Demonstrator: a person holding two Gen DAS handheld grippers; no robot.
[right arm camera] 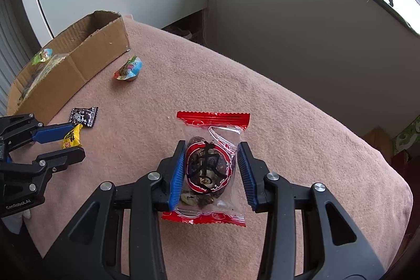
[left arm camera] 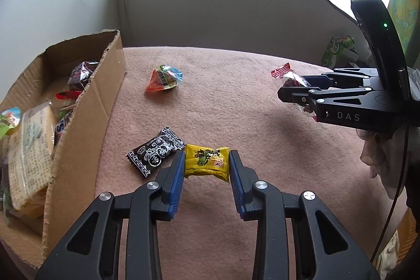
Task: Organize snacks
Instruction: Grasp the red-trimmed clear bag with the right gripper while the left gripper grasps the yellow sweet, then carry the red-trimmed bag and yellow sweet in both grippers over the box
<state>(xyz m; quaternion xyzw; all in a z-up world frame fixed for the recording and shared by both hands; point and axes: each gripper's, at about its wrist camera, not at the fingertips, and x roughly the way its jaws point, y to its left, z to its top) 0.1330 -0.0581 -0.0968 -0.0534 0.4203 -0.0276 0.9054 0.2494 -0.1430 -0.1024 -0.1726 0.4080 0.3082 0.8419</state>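
A yellow wrapped candy [left arm camera: 207, 162] sits between the blue pads of my left gripper [left arm camera: 206, 156], which is shut on it just above the pink cloth [left arm camera: 236, 109]. The right wrist view shows that gripper [right arm camera: 76, 141] at far left with the yellow candy [right arm camera: 71, 139]. My right gripper [right arm camera: 211, 148] is shut on a clear packet with red ends [right arm camera: 210, 167], dark fruit inside. From the left wrist, the right gripper [left arm camera: 291, 87] holds that packet [left arm camera: 288, 78] at right. A black candy [left arm camera: 155, 151] [right arm camera: 83, 116] and a jelly cup [left arm camera: 164, 78] [right arm camera: 128, 68] lie loose.
An open cardboard box [left arm camera: 86, 117] [right arm camera: 86, 57] at the left holds several snacks. A green packet [left arm camera: 338, 49] lies at the far right edge. A hand [left arm camera: 372, 154] grips the right tool. The cloth drops off at the right [right arm camera: 393, 188]. A wall and a plant sill stand behind.
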